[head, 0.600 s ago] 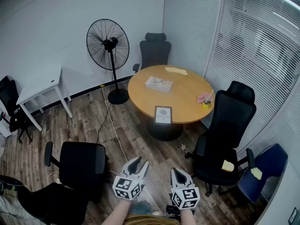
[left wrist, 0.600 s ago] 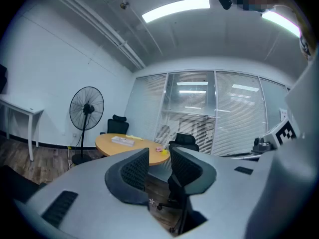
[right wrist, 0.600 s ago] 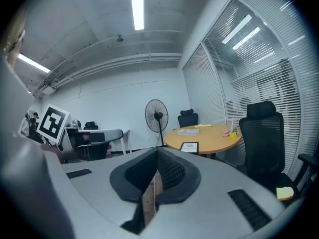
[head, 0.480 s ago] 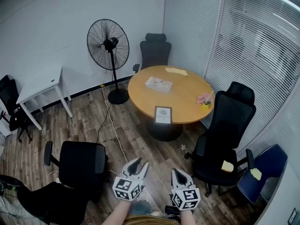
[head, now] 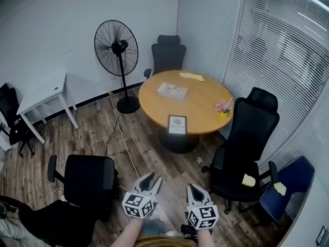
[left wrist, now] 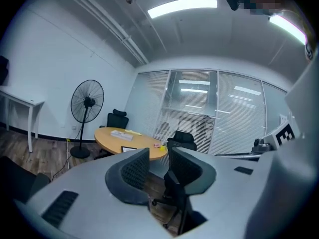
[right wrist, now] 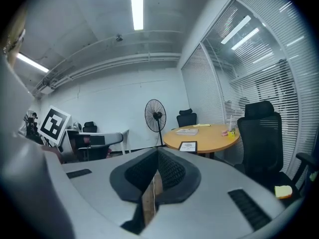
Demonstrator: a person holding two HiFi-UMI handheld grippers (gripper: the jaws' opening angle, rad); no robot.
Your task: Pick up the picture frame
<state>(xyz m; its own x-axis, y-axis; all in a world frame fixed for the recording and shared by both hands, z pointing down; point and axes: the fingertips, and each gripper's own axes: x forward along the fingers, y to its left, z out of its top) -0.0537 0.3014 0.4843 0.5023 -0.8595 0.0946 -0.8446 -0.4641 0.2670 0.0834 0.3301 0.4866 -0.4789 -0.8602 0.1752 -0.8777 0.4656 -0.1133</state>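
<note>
The picture frame (head: 177,124), black-edged with a white print, lies near the front edge of the round wooden table (head: 200,107) across the room. It also shows small in the left gripper view, picture frame (left wrist: 128,149), and the right gripper view, picture frame (right wrist: 188,146). Both grippers are held low near my body, far from the table. My left gripper (head: 150,179) points level at the table, jaws apart with nothing between them (left wrist: 158,156). My right gripper (head: 195,190) has its pads together, empty (right wrist: 157,153).
A standing fan (head: 117,48) is left of the table, with a cable (head: 121,138) running over the wooden floor. Black office chairs stand behind the table (head: 167,55), at its right (head: 247,138) and by my left (head: 90,181). A white desk (head: 43,94) is far left. A book (head: 172,91) and a yellow cup (head: 224,114) are on the table.
Only the head view has shifted a little; both grippers stay where they were, the left one open and the right one shut.
</note>
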